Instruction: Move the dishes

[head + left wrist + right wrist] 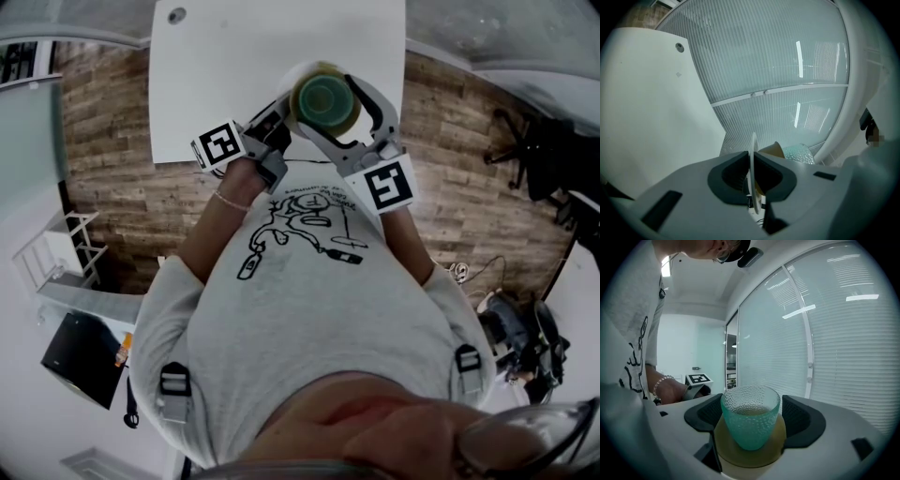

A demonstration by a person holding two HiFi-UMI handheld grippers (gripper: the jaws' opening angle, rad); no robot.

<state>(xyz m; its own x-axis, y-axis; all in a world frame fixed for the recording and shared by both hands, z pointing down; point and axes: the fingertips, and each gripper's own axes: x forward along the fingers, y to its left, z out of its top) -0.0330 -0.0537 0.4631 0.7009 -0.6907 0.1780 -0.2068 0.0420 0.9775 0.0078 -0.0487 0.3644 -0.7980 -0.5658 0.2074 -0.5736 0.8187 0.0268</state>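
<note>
A green dimpled glass stands on an olive saucer, over the near edge of the white table. A thin white plate rim shows edge-on in the left gripper view, and my left gripper is shut on it. The saucer and the glass show just beyond that rim. My right gripper stands wide open with the glass between its pads. A gap shows on each side of the glass. In the head view the left gripper is left of the glass and the right gripper reaches round it.
Wooden floor lies round the table. A black office chair stands at the right, a white rack and a black box at the left. Beyond the table is a glass wall with blinds.
</note>
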